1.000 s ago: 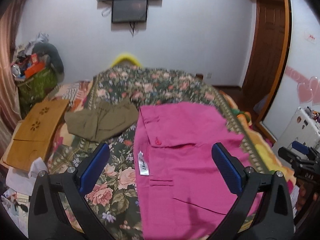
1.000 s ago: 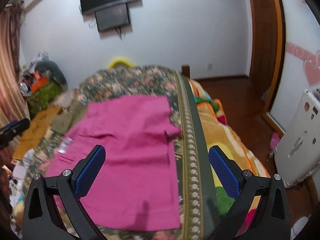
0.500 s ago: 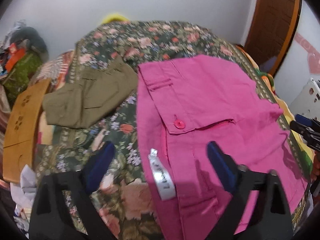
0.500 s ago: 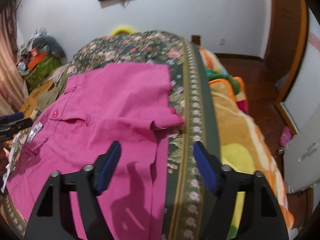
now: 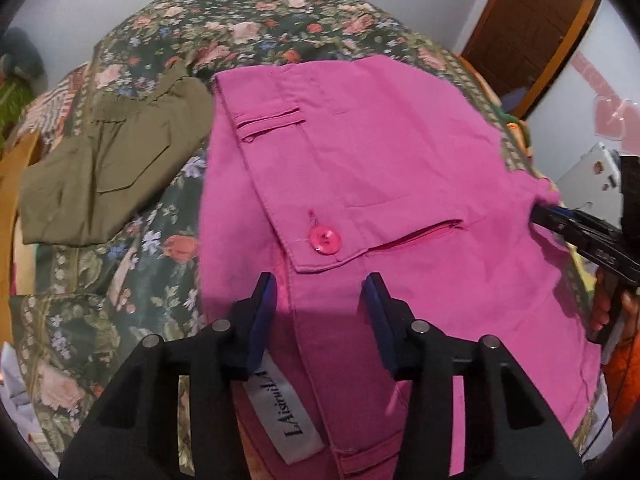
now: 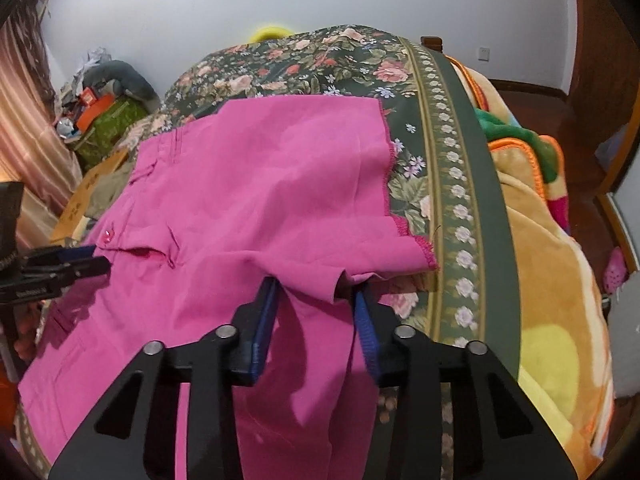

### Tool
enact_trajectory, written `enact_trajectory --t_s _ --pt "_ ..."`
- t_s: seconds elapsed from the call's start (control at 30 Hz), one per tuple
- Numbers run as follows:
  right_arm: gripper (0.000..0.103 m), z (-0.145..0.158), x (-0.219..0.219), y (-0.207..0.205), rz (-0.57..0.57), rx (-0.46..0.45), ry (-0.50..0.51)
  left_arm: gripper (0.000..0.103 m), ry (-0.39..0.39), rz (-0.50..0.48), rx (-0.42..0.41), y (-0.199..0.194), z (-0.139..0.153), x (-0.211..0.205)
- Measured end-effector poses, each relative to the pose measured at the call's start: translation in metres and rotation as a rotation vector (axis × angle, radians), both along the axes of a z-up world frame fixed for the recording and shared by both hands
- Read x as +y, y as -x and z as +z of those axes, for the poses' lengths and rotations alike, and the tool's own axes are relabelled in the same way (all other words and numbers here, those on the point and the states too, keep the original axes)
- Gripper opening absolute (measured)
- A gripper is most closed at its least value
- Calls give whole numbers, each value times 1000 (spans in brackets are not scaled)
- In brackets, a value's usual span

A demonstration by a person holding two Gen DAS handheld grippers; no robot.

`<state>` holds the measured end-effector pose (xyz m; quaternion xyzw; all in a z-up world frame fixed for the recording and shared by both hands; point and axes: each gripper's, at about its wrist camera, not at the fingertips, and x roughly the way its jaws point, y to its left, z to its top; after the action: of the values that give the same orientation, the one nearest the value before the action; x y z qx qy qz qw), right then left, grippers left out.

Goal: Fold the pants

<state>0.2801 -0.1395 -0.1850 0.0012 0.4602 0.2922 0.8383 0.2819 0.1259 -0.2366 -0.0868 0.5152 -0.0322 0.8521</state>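
Note:
Pink pants [image 5: 380, 160] lie spread on the floral bed cover [image 5: 132, 248], with a pink button [image 5: 324, 240] and a white label [image 5: 286, 420] at the waistband. My left gripper [image 5: 322, 292] is low over the waistband, jaws partly closed with cloth between them. My right gripper [image 6: 316, 296] sits at the crotch edge of the pants [image 6: 260, 200], jaws partly closed around a raised fold. Each gripper shows in the other's view, the right one [image 5: 560, 220] at the pants' right edge, the left one [image 6: 76, 262] by the button.
Olive green pants [image 5: 108, 160] lie left of the pink ones. A wooden board [image 6: 86, 196] and clutter [image 6: 100, 108] sit off the bed's left side. A colourful blanket [image 6: 552, 280] hangs at the right edge, with a door [image 5: 520, 32] beyond.
Both grippers have dropped down onto the pants and their jaws have narrowed from wide open to partly closed around the cloth.

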Motion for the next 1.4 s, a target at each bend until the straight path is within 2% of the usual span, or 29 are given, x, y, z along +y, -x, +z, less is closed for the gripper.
enact_trajectory --t_s 0.03,0.07,0.13,0.23,0.4,0.57,0.7,0.83,0.93,1.07,1.17,1.27,1.37,1.4 --pt "18 0 0 1 8 1 -6 34 27 -10 11 -1 -1 1" --pt "17 0 0 2 10 0 -9 33 34 -8 23 -3 -4 1" --pt "6 1 1 2 14 0 -21 21 14 1 23 -4 -3 1" --pt "5 7 -2 8 16 -16 -45 6 -16 25 22 -2 -2 3" --pt "4 30 -6 15 25 -50 -91 4 -83 36 -8 8 7 3" --pt "4 49 -4 19 39 -110 -88 4 -169 30 -37 13 12 -1" --pt "4 38 6 7 33 -95 -53 4 -190 50 -30 8 5 1" --pt "4 3 15 -9 15 -26 12 7 -182 64 -24 8 -4 3" --pt "4 -10 14 -15 5 12 23 10 -179 55 -18 10 -3 5" --pt "4 -5 5 -14 -17 15 30 11 -147 53 -21 18 6 12" --pt "4 0 -3 -10 -69 -35 142 11 -174 71 -37 25 16 16" --pt "5 11 -21 -10 -80 -24 92 11 -142 85 -65 28 32 24" --pt "7 22 -34 -13 -103 -34 66 26 -115 102 -84 23 41 30" --pt "11 24 -36 -14 -110 -36 57 36 -107 110 -89 19 42 32"
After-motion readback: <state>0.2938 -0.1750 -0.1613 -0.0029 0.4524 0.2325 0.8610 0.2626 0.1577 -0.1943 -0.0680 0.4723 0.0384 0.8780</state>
